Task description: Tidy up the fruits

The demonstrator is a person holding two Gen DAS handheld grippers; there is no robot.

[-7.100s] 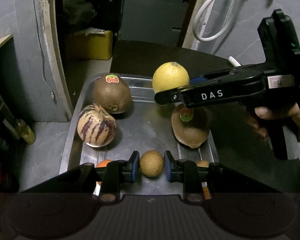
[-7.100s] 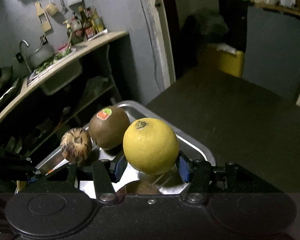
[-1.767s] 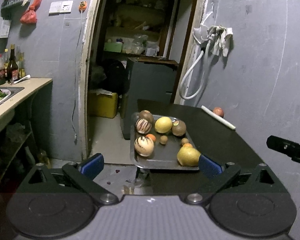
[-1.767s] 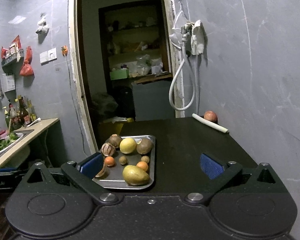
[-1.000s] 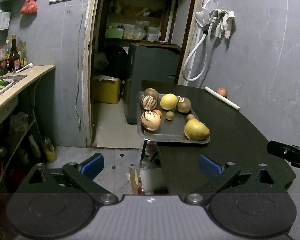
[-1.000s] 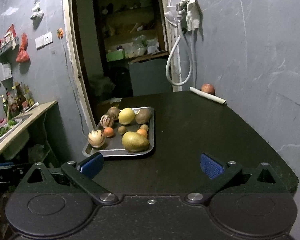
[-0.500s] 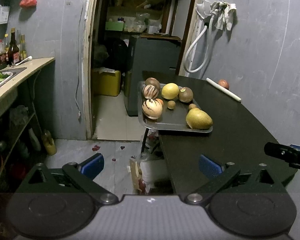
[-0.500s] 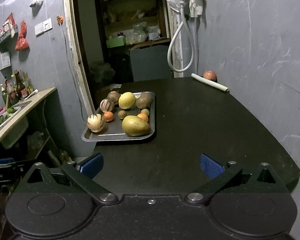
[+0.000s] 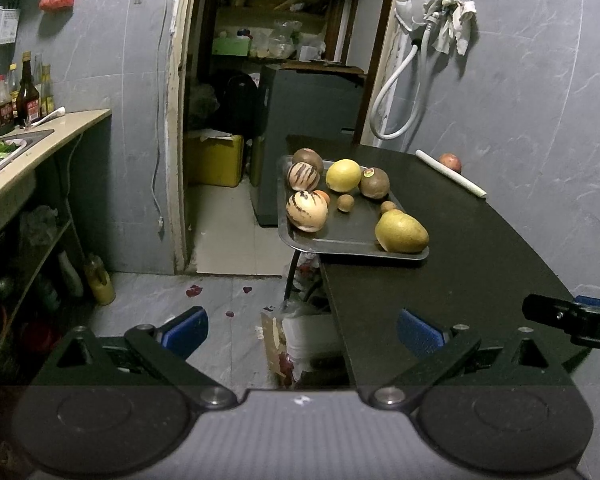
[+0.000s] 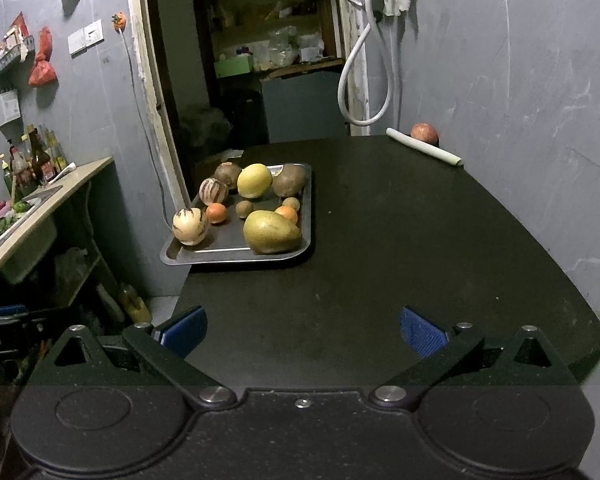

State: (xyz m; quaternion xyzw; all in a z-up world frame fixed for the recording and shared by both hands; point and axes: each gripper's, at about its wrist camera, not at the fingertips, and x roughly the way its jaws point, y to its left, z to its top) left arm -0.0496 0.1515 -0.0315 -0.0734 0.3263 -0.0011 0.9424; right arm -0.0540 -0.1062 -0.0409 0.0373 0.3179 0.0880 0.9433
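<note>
Both grippers hang back from the work with nothing in them: the left gripper (image 9: pixel 302 326) has its blue-padded fingers (image 9: pixel 186 326) spread wide over the floor just off the counter's near corner, and the right gripper (image 10: pixel 303 330) has its fingers (image 10: pixel 422 330) spread just as wide above the near end of the counter (image 10: pixel 400 248). The counter is a dark, matte, rounded slab set against a grey marbled wall (image 10: pixel 520 100). A metal tray (image 10: pixel 236 254) sits at the counter's left edge, one corner overhanging the floor. In it lie a big yellow-green fruit (image 10: pixel 271 232) at the near right, two striped pale melons (image 10: pixel 190 226) along the left side, a yellow citrus (image 10: pixel 254 181) at the back between two brown round fruits (image 10: pixel 288 180), two small oranges (image 10: pixel 216 213) and a couple of small brown fruits (image 10: pixel 244 208). Well apart from the tray, at the far right by the wall, a red apple (image 10: pixel 424 133) rests just behind a white roll (image 10: pixel 424 147). A white hose (image 10: pixel 364 72) loops down the wall beside an open doorway (image 10: pixel 236 60) onto cluttered shelves. To the left a pale worktop (image 9: pixel 32 148) carries bottles (image 9: pixel 28 96) and a sink with greens; the floor (image 9: pixel 228 224) is tiled, with red specks
</note>
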